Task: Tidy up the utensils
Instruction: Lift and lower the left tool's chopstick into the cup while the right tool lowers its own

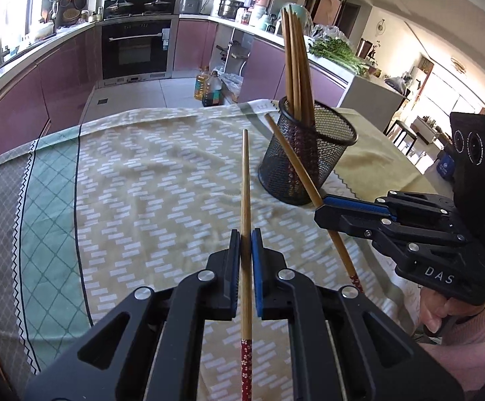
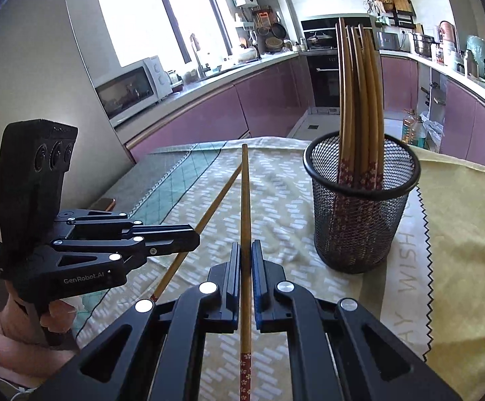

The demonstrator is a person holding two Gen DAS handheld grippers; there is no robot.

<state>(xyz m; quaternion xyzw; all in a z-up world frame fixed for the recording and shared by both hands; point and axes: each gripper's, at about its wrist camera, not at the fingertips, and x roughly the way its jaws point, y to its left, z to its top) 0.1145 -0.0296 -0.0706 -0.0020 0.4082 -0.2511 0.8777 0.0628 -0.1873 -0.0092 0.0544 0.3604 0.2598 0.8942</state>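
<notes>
Two grippers, each clamping one chopstick: left gripper [image 1: 246, 234] pinching its chopstick [image 1: 245, 180] at mid-shaft, plain tip pointing forward, red patterned end trailing back; right gripper [image 2: 246, 245] gripping a second chopstick [image 2: 245, 193] the same way. Both hovering just short of the cup [image 2: 361, 207], a black mesh holder standing upright on the cloth [image 1: 149, 180], with the left one further off to the cup's left. Already standing in the cup: a bundle of sticks [image 2: 359, 93], patterned ends down, leaning toward its far-left rim. Likely handling light, stiff and rather slick, so holding near the middle, as now, and guarding against swivel between the pads. Cup probably light too, and liable to tip if nudged at the rim. Open room lying in the near-right part of the mouth; cloth around the cup bare, table edge falling away behind it.
</notes>
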